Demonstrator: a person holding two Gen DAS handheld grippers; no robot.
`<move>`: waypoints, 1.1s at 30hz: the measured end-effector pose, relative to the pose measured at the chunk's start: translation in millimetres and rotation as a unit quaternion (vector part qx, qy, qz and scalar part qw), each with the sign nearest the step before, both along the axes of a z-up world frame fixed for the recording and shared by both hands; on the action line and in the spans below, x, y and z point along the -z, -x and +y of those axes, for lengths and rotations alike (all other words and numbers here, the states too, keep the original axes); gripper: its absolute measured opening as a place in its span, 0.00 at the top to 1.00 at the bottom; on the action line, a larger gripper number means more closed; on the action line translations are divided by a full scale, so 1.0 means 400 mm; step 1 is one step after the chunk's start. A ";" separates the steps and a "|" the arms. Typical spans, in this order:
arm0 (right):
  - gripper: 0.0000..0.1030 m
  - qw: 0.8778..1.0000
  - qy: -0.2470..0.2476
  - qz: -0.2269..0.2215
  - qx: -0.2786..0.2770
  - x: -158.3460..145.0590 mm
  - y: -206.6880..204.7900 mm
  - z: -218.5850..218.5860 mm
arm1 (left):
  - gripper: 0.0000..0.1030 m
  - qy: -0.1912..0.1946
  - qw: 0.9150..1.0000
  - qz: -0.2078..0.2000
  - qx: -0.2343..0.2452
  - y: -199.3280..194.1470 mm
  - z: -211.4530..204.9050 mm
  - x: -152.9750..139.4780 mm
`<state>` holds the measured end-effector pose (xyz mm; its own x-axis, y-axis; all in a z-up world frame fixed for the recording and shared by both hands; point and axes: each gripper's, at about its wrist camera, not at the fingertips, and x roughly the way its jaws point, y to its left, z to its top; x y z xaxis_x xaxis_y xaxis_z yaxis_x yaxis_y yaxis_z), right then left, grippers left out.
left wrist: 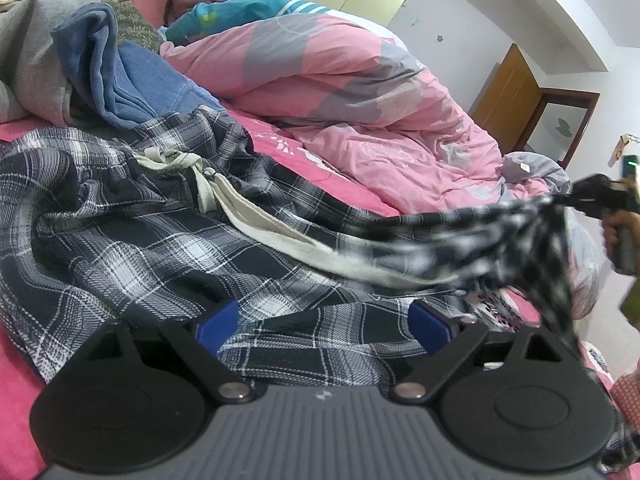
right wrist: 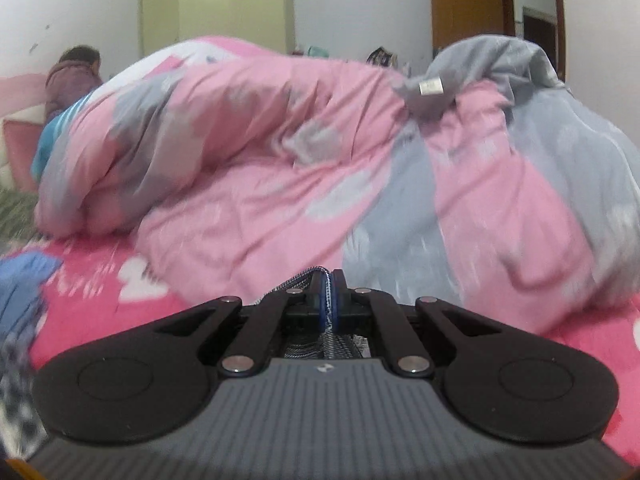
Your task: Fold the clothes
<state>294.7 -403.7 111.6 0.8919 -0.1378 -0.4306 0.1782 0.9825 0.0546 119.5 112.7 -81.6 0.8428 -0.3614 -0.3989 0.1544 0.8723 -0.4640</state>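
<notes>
The plaid garment [left wrist: 152, 240] lies crumpled on the bed [left wrist: 24, 400], its hem between the released left gripper [left wrist: 324, 324]; at three o'clock the right gripper [left wrist: 576, 200], clenched on a corner, should draw it taut and flat

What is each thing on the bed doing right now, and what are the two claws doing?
Plaid shirt: crumpled on the bed, one end lifted and pulled taut.
Right claw: shut on the plaid shirt.
Left claw: open, the shirt lying between its fingers.
Quilt: bunched in a heap.
Blue cloth: rumpled, unfolded.
Grey cloth: rumpled, unfolded.
Door: open.
</notes>
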 end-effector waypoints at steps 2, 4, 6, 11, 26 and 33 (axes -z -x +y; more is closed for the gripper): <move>0.99 1.000 0.007 -0.007 0.021 0.011 -0.056 -0.003 | 0.10 0.001 1.000 0.000 0.001 -0.001 0.002 0.000; 0.99 0.999 0.002 0.003 0.043 0.045 -0.106 -0.020 | 0.10 0.002 1.000 -0.001 0.001 -0.002 0.004 0.001; 0.96 0.998 -0.013 0.025 0.064 0.103 -0.142 -0.038 | 0.10 0.002 1.000 -0.001 0.001 -0.002 0.005 0.001; 0.63 0.986 -0.041 0.128 0.099 0.230 -0.124 -0.096 | 0.10 0.003 1.000 0.000 0.001 -0.003 0.007 0.000; 0.12 0.970 -0.149 0.184 -0.058 0.199 0.644 -0.122 | 0.10 -0.017 1.000 0.008 0.001 -0.009 -0.005 -0.007; 0.12 0.965 0.081 0.152 -0.197 0.290 0.763 0.168 | 0.10 -0.072 0.997 0.029 -0.005 0.018 -0.040 -0.055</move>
